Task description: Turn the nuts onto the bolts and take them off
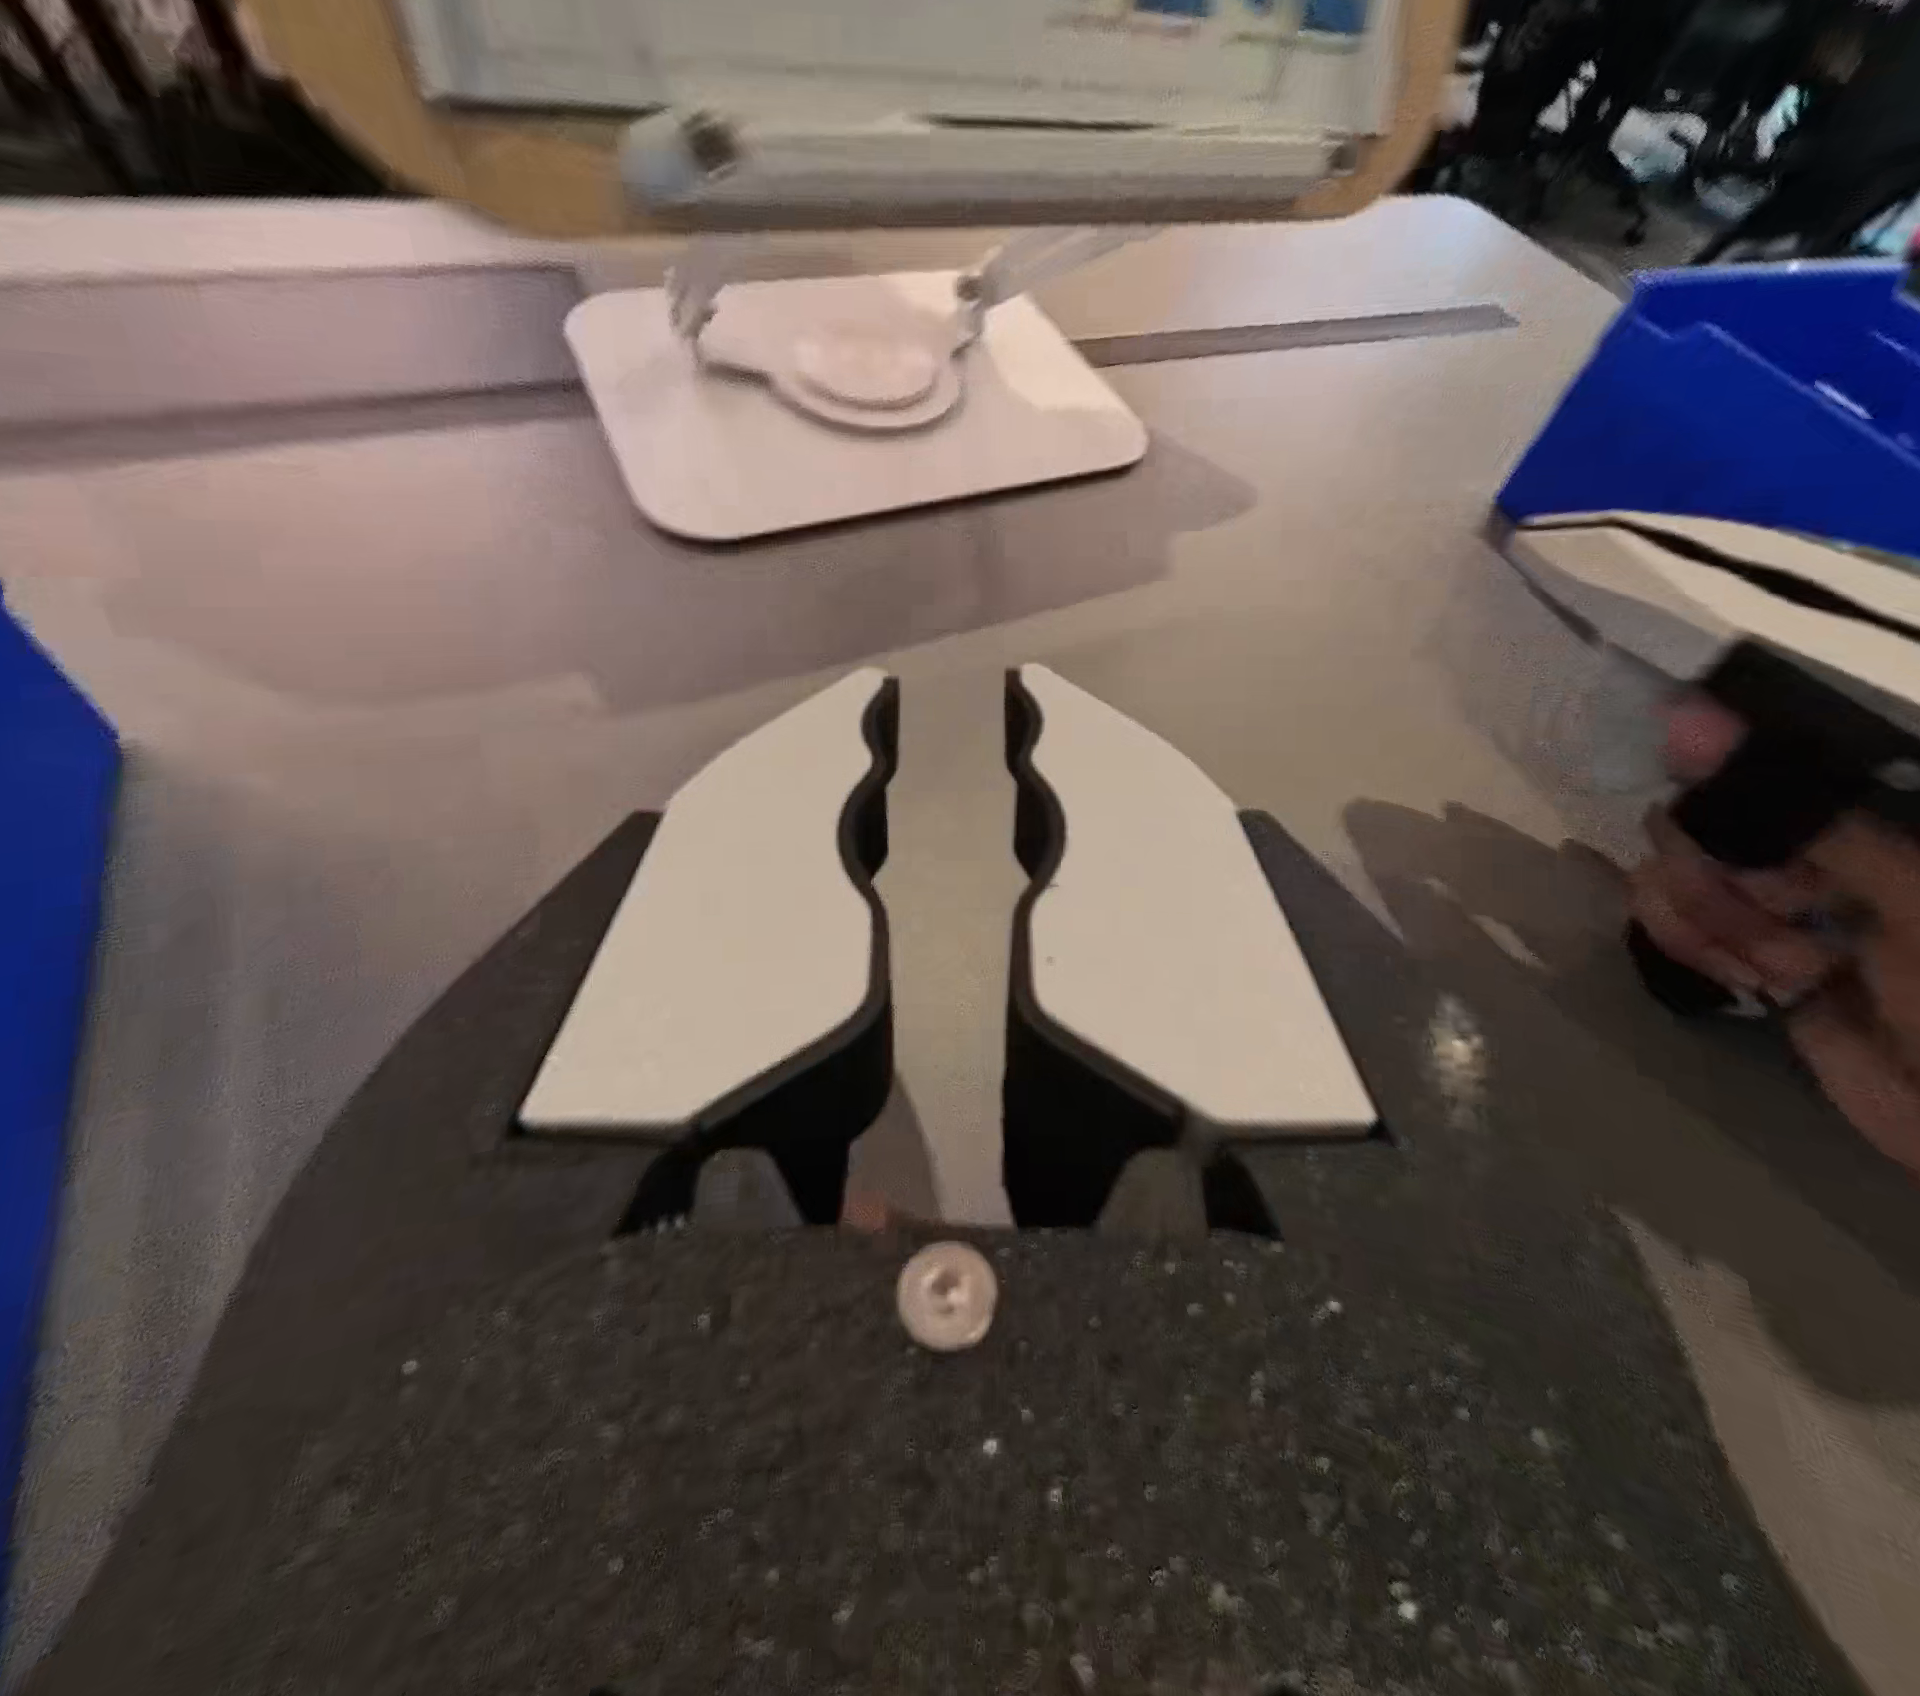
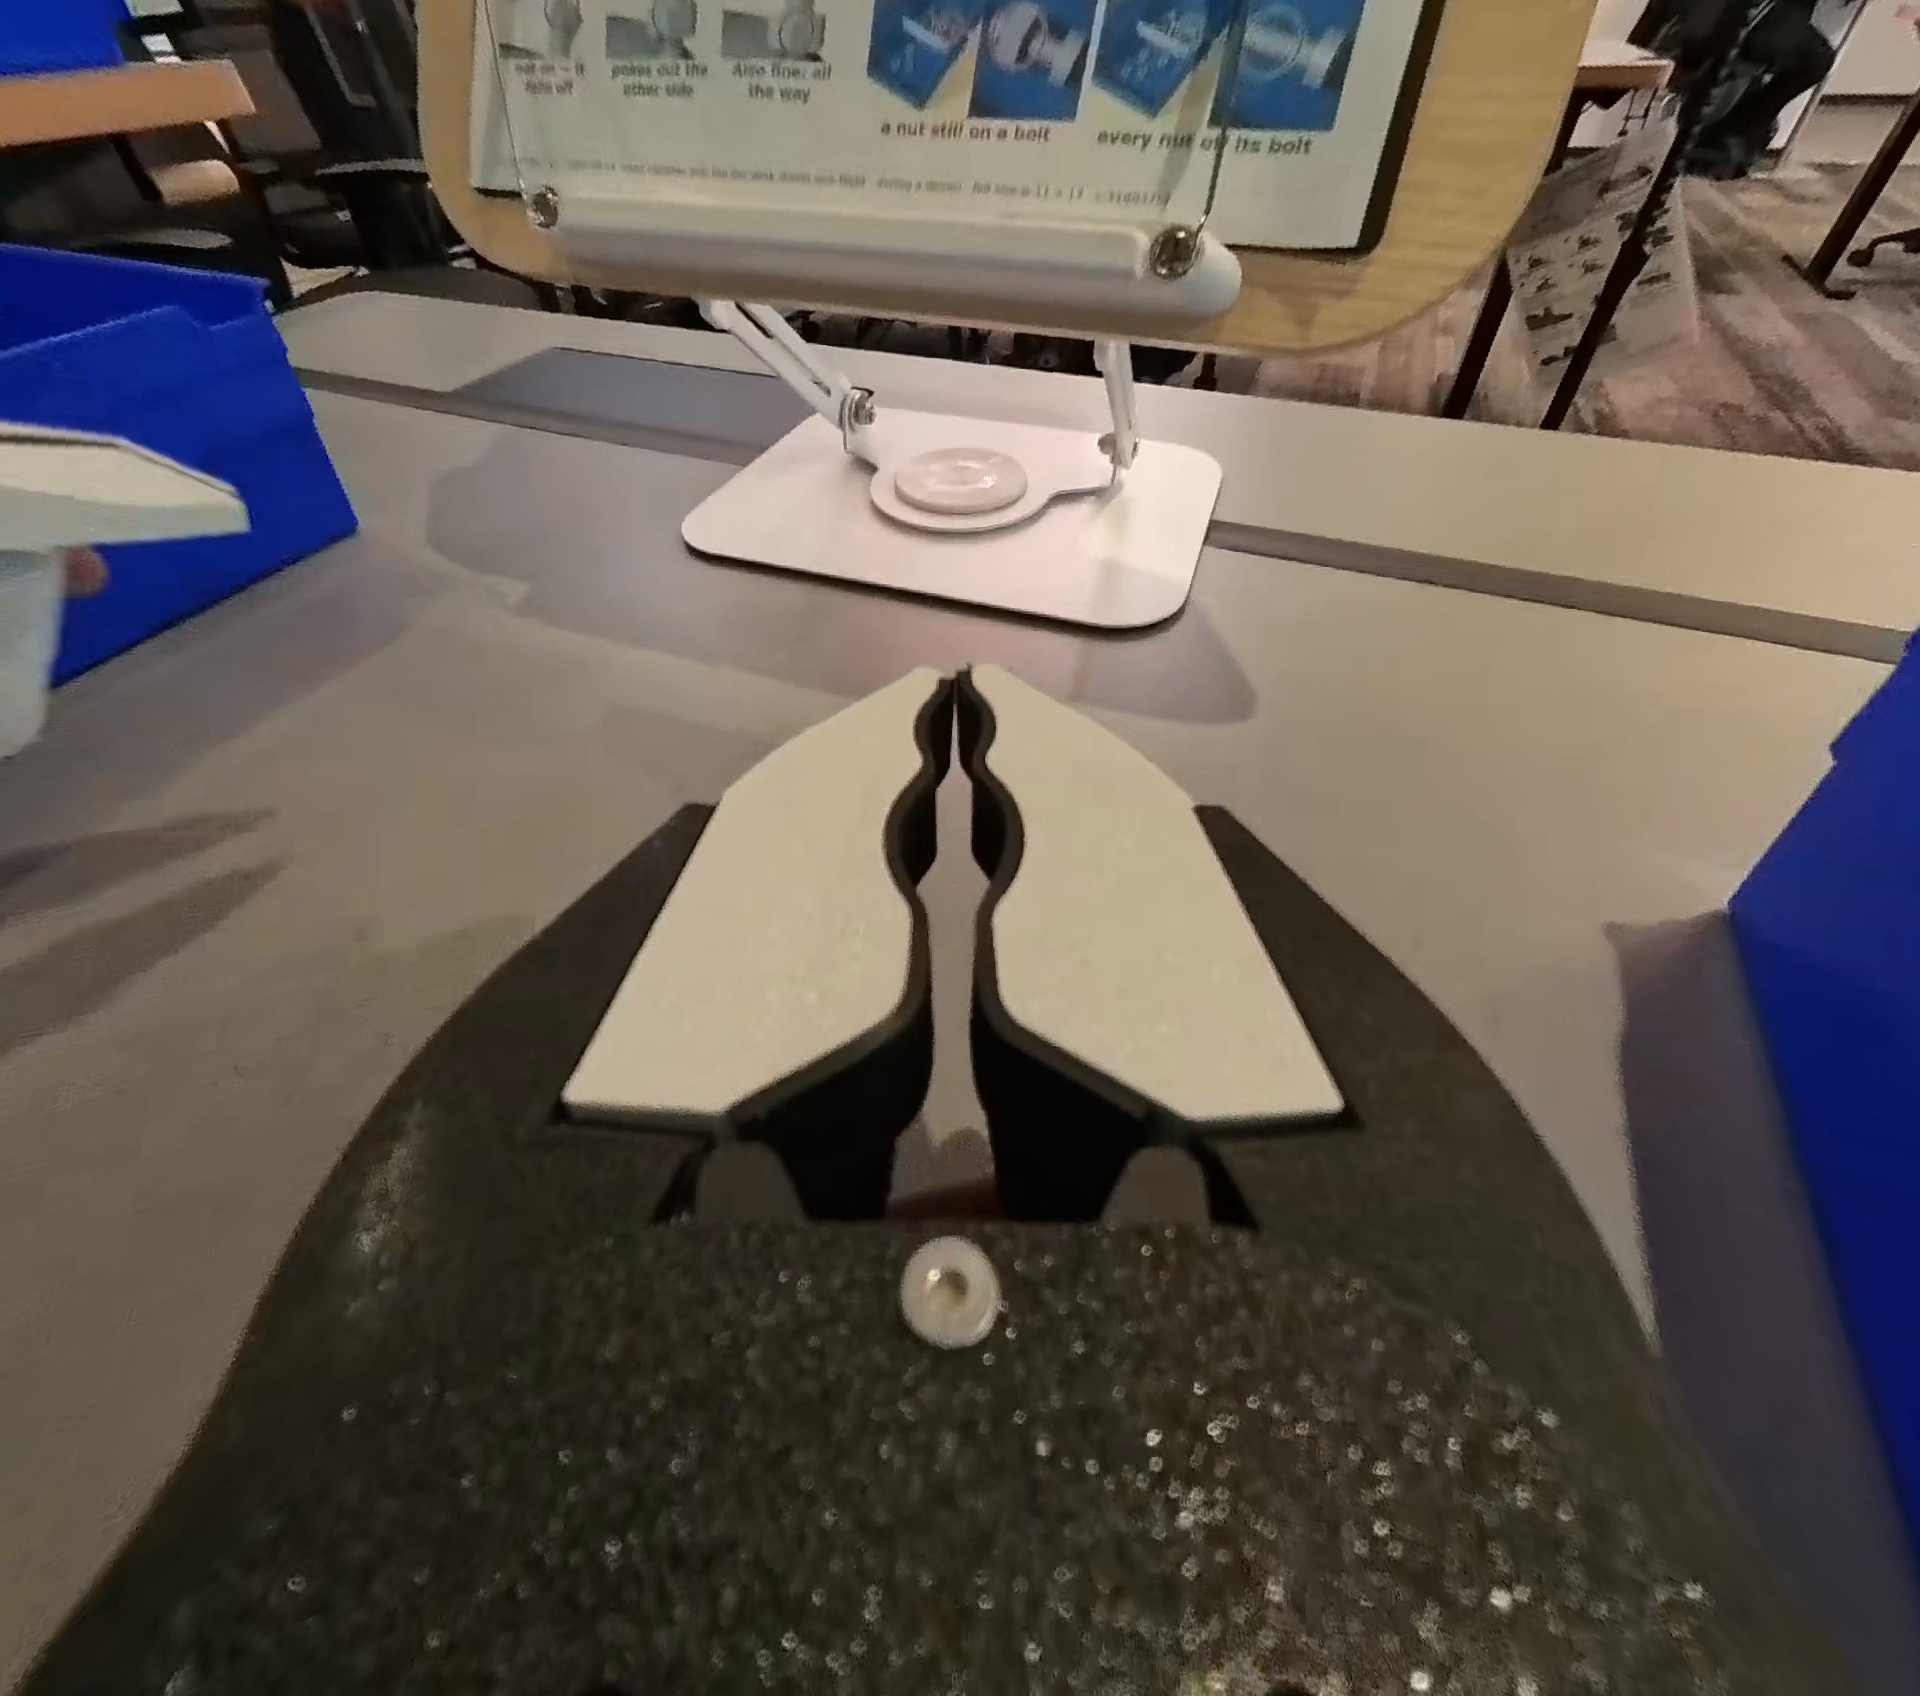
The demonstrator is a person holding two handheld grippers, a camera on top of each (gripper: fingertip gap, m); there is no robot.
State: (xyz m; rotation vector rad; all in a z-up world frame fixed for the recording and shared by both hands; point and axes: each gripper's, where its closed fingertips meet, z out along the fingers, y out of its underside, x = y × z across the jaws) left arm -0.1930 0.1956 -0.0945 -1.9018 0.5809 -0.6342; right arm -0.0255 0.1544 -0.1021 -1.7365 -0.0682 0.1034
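No nut or bolt shows in either view. My left gripper (image 1: pixel 951 690) hovers over the grey table (image 1: pixel 416 607) with its white fingers apart and nothing between them. My right gripper (image 2: pixel 961 680) is over the table (image 2: pixel 312 815) with its fingertips touching, shut and empty. The right gripper also shows at the right edge of the left wrist view (image 1: pixel 1714 597), held by a hand. The tip of the left gripper shows at the left edge of the right wrist view (image 2: pixel 114 493).
A white stand (image 1: pixel 862 410) holding an instruction board (image 2: pixel 935 5) sits at the table's far middle. Blue bins stand at the right (image 1: pixel 1704 420) and left (image 1: pixel 42 919) in the left wrist view, and at the left (image 2: pixel 166 420) and right (image 2: pixel 1839 1023) in the right wrist view. The grippers' ends are close to 20 cm from one another.
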